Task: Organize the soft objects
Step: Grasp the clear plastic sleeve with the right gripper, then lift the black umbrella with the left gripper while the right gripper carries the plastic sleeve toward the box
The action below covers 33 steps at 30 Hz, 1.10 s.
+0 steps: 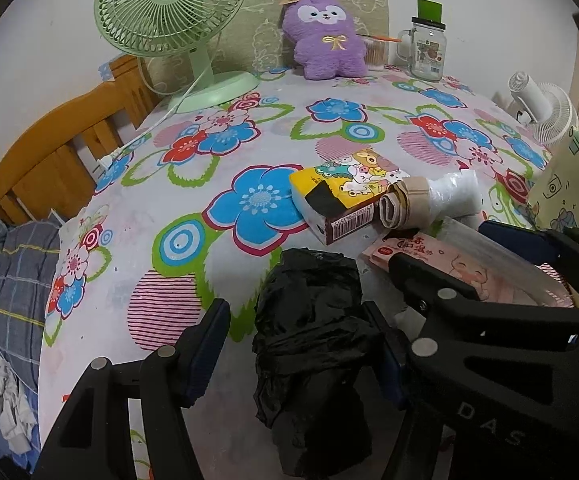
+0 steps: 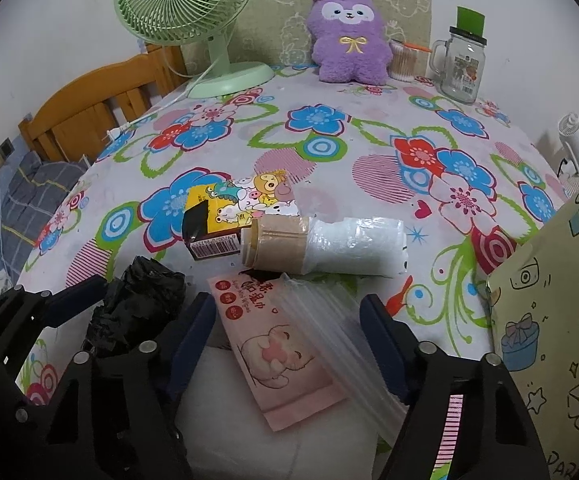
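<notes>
A crumpled black plastic bag roll [image 1: 309, 320] lies on the flowered tablecloth [image 1: 217, 264] between the fingers of my left gripper [image 1: 297, 340]. Its right finger rests against the roll, while cloth shows between the roll and its left finger, so the jaws stand open. A pink wet-wipes pack [image 2: 281, 352] with a clear plastic sleeve [image 2: 329, 332] on it lies between the fingers of my right gripper [image 2: 289, 320], also open. Beyond them lie a yellow cartoon tissue pack [image 2: 233, 212] and a white bag roll with a tan band [image 2: 321, 244]. A purple plush [image 2: 349, 40] sits at the back.
A green desk fan [image 1: 173, 12] stands back left, its cord trailing over the table's left edge. A glass mug jar [image 1: 427, 52] and a cotton-swab tub [image 1: 375, 54] stand back right. A yellow gift bag [image 2: 549, 300] and a white fan [image 2: 577, 148] crowd the right side.
</notes>
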### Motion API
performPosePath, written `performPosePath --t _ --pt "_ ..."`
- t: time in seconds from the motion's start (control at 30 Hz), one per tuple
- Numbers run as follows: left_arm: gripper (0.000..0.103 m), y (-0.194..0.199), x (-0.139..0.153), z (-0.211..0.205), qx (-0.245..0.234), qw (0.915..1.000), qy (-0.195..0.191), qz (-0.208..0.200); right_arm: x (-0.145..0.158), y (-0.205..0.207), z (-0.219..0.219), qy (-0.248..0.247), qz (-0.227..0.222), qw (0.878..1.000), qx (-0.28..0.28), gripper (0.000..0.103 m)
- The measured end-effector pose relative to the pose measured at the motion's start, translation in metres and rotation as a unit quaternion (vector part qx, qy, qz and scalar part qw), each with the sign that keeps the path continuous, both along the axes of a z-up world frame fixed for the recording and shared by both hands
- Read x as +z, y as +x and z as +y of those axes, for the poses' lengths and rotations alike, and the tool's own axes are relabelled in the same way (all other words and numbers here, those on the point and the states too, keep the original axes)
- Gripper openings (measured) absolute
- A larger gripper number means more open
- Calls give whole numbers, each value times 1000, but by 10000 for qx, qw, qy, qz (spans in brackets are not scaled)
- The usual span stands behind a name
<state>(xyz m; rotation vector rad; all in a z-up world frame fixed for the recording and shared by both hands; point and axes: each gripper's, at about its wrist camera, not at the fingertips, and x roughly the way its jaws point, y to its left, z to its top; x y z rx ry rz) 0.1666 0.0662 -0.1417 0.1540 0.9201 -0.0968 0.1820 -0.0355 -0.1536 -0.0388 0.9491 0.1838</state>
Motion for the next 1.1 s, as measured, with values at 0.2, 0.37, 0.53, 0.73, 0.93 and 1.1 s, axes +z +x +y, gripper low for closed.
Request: performPosePath --t 0.2,0.37,0.53,0.73,0.93,1.1 --pt "50 -1 0 0 -113 9997 -201 55 2 -1 3 10 2 9999 110 61" --pt "41 -4 1 -6 -165 9996 -227 34 6 -6 9 -154 -135 9995 254 48" --pt "40 -6 2 -6 -153 9995 -261 50 8 -9 8 -208 -208 9992 268 49" --pt "40 -10 5 -7 -161 9993 -333 27 10 -12 0 -128 -185 9995 217 48" --pt "40 -13 10 -12 -184 9994 -298 -63 18 -19 -3 -24 -268 9992 288 24" --pt "40 -16 14 -14 -178 9993 -313 -99 22 -23 -5 52 -285 9991 301 13"
